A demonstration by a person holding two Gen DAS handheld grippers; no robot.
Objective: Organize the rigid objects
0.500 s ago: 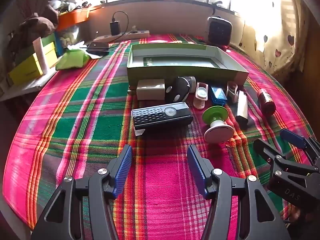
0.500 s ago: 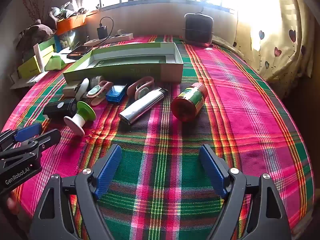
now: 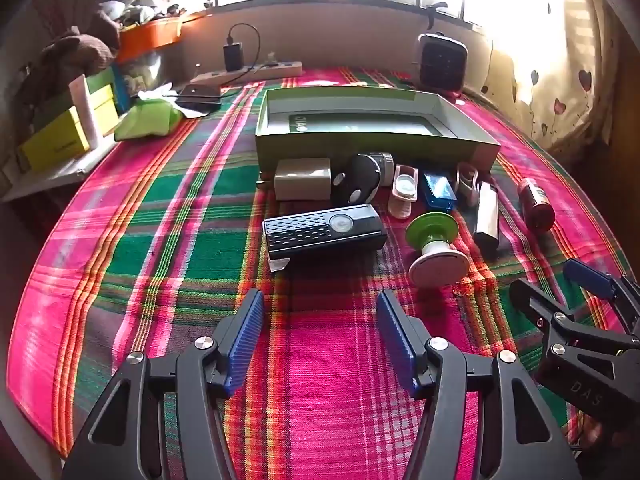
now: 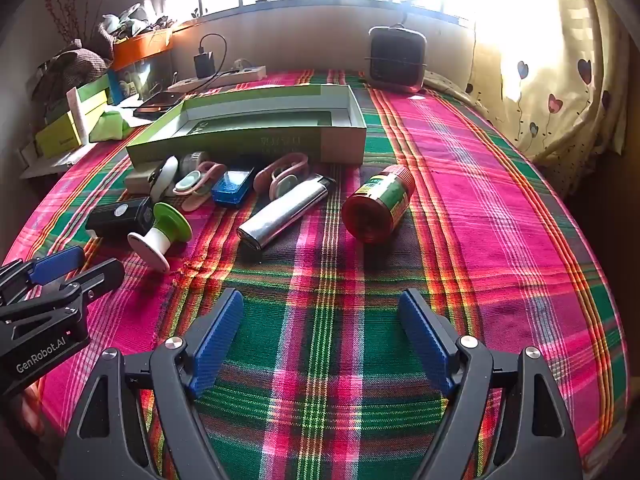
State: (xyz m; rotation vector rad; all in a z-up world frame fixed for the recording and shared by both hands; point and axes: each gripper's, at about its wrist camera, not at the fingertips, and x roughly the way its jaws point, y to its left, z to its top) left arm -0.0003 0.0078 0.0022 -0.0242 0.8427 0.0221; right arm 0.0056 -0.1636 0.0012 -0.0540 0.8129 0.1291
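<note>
Ahead of both hand-held grippers, left [image 3: 318,336] and right [image 4: 322,336], jaws wide and empty, nothing has shifted; lighter [image 4: 286,210] and bottle [image 4: 378,208] await boxing [image 4: 344,138].

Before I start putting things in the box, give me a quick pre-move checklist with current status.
1. Left gripper open, nothing between its fingers: ok.
2. Right gripper open, nothing held: ok.
3. Green box open on top, with room inside: ok.
4. Red bottle lying on its side, apart from the lighter: ok to grasp, may roll.
5. Small items by the box wall crowded together: not ok for a clean pick.
6. Cloth flat under the items: ok.
</note>
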